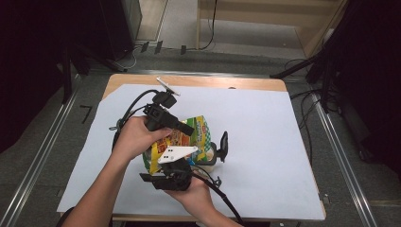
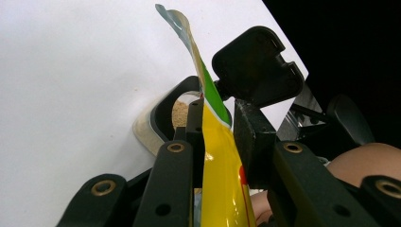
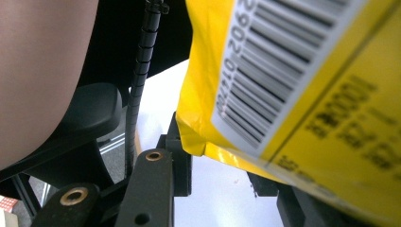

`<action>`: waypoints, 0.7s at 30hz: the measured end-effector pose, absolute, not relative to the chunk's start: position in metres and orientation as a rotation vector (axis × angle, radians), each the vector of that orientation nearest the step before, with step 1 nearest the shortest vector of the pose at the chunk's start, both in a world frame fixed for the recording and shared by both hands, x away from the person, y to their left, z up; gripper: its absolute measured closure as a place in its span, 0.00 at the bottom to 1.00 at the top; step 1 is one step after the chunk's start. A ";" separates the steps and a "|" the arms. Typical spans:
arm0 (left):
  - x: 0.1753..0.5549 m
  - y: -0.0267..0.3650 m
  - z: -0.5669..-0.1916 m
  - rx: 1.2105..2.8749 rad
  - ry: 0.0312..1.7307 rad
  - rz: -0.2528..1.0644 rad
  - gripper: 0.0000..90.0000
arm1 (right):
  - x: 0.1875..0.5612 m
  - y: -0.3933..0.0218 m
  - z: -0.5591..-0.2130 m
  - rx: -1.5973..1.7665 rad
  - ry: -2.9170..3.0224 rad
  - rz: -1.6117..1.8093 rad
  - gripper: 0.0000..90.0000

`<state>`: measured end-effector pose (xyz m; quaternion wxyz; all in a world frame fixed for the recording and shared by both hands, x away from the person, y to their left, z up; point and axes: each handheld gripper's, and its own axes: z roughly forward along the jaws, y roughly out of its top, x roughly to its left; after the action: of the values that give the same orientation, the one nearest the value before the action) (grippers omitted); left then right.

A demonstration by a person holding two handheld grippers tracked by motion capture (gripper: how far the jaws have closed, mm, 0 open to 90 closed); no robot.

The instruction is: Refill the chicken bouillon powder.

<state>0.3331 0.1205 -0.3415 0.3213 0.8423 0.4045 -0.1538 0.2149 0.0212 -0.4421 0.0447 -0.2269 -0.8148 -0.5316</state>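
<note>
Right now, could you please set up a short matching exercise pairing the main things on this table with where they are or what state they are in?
Things:
1. yellow packet
2. left gripper
3. pot
4. white sheet

Places or states:
A. covers most of the tabletop
B. sits on the sheet behind the packet, holding brown powder
C. shut on the packet's edge
D. held up over the table between both grippers

Pairs: 1-D, 2-C, 3-B, 4-A
</note>
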 end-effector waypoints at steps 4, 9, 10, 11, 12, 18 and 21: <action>0.333 0.120 -0.342 2.214 1.062 -0.401 0.86 | 0.214 0.021 -0.442 -0.698 -2.487 -1.625 0.75; 0.333 0.120 -0.342 2.215 1.062 -0.401 0.85 | 0.214 0.021 -0.442 -0.700 -2.487 -1.624 0.75; 0.332 0.120 -0.342 2.216 1.061 -0.400 0.85 | 0.214 0.021 -0.442 -0.700 -2.487 -1.624 0.75; 0.332 0.119 -0.342 2.216 1.061 -0.401 0.85 | 0.214 0.021 -0.442 -0.700 -2.487 -1.624 0.75; 0.332 0.119 -0.342 2.216 1.060 -0.400 0.85 | 0.214 0.021 -0.442 -0.699 -2.488 -1.625 0.75; 0.332 0.119 -0.342 2.216 1.059 -0.398 0.85 | 0.214 0.021 -0.442 -0.697 -2.492 -1.624 0.75; 0.332 0.119 -0.341 2.216 1.059 -0.398 0.86 | 0.214 0.021 -0.442 -0.697 -2.493 -1.623 0.75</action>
<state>0.3322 0.1192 -0.3414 0.3209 0.8436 0.4030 -0.1515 0.2140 0.0213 -0.4421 0.0432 -0.2279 -0.8151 -0.5308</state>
